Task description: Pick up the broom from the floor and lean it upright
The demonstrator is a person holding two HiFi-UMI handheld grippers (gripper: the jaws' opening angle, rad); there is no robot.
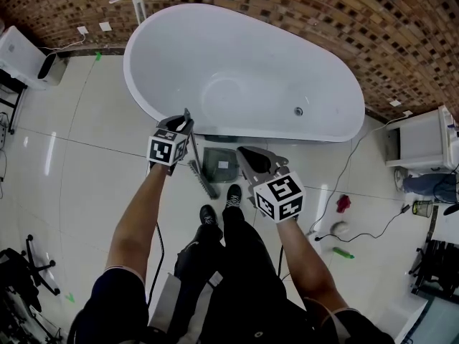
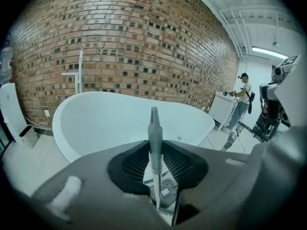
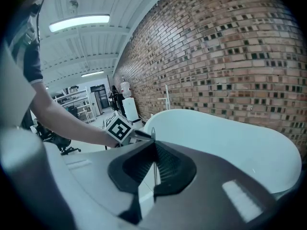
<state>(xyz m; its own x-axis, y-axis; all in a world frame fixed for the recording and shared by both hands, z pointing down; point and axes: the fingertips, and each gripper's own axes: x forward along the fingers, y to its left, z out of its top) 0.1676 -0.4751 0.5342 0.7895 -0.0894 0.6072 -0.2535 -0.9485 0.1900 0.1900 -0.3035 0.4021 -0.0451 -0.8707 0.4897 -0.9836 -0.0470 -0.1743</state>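
Pale glossy floor tiles (image 1: 86, 127) run up to a brick wall (image 1: 301, 13), and one white oval bathtub (image 1: 244, 63) stands against it. Two grippers are in play and there is one broom.

Furthest left, the left gripper (image 1: 181, 122) hangs just off the tub's near rim, its jaws pressed on the broom (image 2: 154, 138) a little below the top of the handle. The broom is grey all over, with a thin rod that thickens into a tapered grip at the top and a short, narrow brush head (image 1: 203, 178) at the bottom. It stands nearly upright, with the head low by the floor, just beside one grey dustpan (image 1: 219, 165) at the foot of the tub.

Beside the dustpan's right edge, the right gripper (image 1: 252, 160) has its jaws drawn together to a slit and grips nothing. Further right, one red object (image 1: 344, 203) and one green bottle (image 1: 343, 252) lie on the tiles.
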